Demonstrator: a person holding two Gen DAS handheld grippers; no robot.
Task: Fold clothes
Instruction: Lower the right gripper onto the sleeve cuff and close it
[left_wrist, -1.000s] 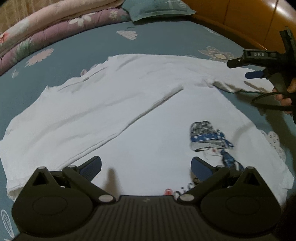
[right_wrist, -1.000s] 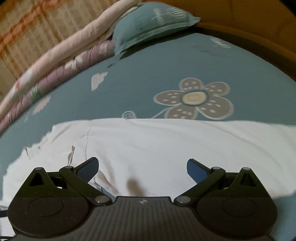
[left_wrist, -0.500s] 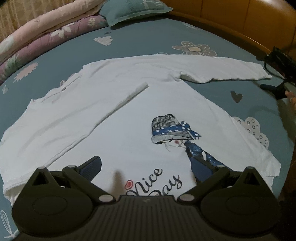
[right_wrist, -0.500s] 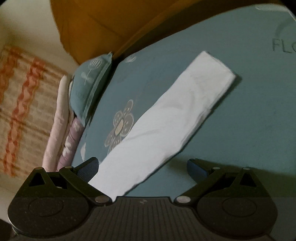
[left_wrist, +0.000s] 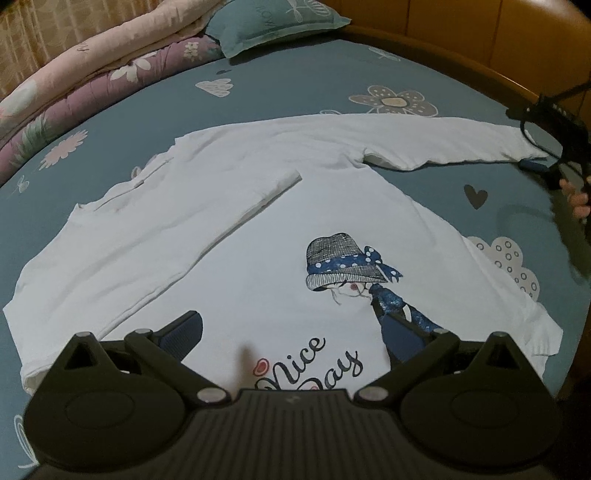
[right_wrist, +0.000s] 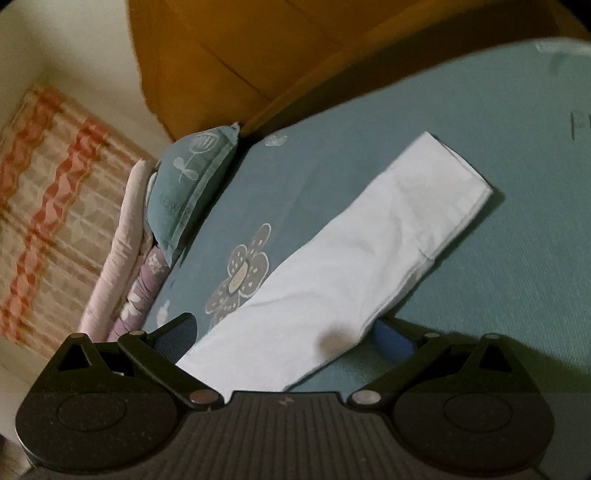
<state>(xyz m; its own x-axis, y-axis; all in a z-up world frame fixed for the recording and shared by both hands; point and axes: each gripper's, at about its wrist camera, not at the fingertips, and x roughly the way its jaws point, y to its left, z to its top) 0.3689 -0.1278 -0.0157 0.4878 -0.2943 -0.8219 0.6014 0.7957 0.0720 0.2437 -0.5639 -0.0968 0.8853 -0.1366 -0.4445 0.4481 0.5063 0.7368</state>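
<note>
A white long-sleeved shirt (left_wrist: 236, 236) with a hat-and-scarf print and "Nice Day" lettering lies flat on the teal bedsheet (left_wrist: 295, 85). One sleeve (left_wrist: 207, 221) is folded across the chest; the other sleeve (left_wrist: 443, 147) stretches out to the right. My left gripper (left_wrist: 291, 332) hovers open over the shirt's lower part, holding nothing. My right gripper (right_wrist: 284, 336) is open, low over the outstretched sleeve (right_wrist: 351, 266), whose cuff points away. In the left wrist view the right gripper (left_wrist: 550, 147) sits at the far right by the sleeve's cuff, held by a hand.
A stack of pink and purple quilts (left_wrist: 85, 85) and a teal pillow (left_wrist: 273, 26) lie at the bed's far side. An orange wooden headboard (left_wrist: 461, 33) curves around the right edge. A patterned curtain (right_wrist: 40, 206) hangs behind.
The left gripper has drawn back, so the whole shirt and its print now show. The right gripper swung from over the shirt body out to the extended sleeve and lowered over it.
</note>
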